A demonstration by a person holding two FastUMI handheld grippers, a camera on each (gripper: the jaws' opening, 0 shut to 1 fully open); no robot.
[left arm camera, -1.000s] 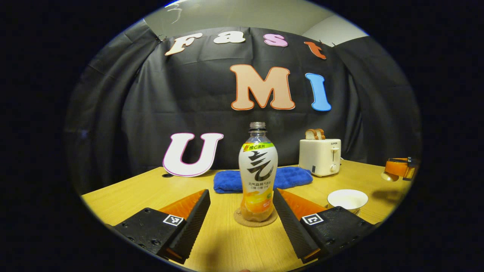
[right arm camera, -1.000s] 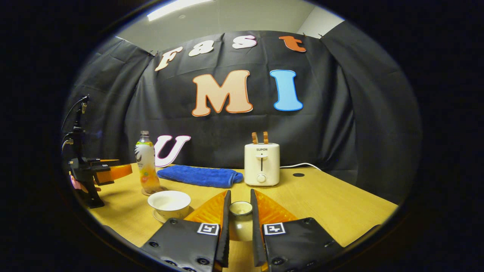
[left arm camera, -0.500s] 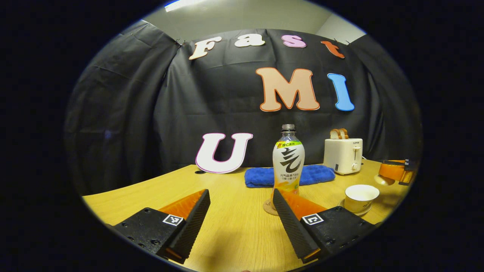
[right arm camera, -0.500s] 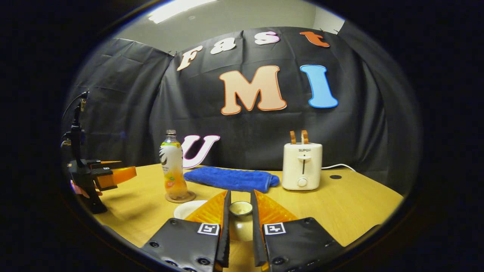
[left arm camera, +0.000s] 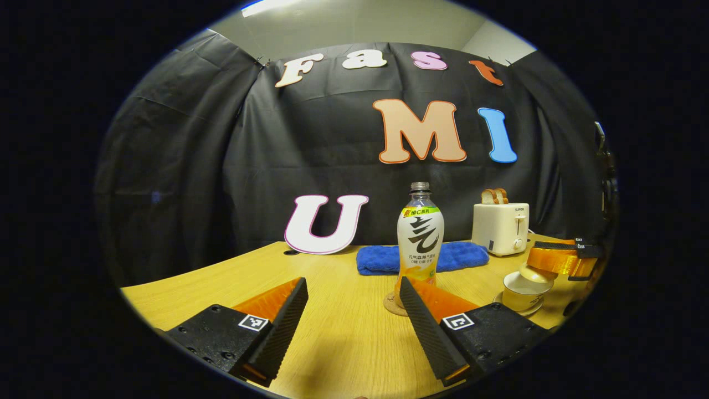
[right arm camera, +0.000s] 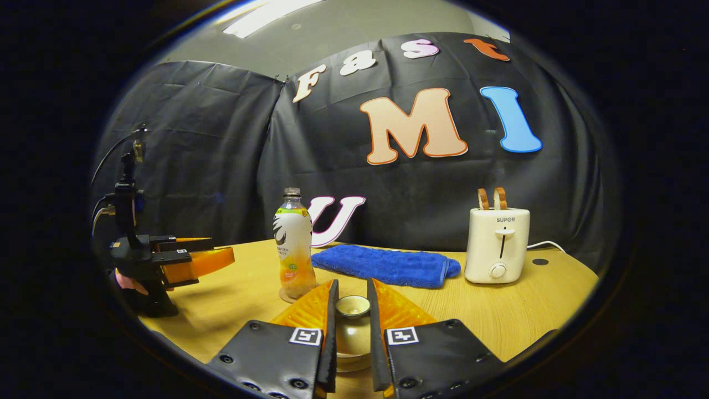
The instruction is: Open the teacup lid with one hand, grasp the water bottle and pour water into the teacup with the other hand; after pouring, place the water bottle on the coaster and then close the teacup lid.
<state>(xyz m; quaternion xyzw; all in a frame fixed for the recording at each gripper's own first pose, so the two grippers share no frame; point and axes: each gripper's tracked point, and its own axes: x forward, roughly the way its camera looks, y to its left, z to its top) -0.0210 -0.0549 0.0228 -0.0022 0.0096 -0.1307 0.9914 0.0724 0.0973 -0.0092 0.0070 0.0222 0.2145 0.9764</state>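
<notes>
Right gripper clamped on pale round teacup lid; left gripper gaping wide, empty, near upright clear plastic water bottle.

A pale wood-grain table with a smooth satin sheen carries a clear plastic water bottle on a matt cork coaster, a plush blue terry towel, a glossy cream toaster and a glazed ceramic teacup.

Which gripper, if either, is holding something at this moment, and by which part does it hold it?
The right gripper holds the teacup lid, its fingers pressed on either side of the lid's knob. The left gripper is open and holds nothing.
</notes>
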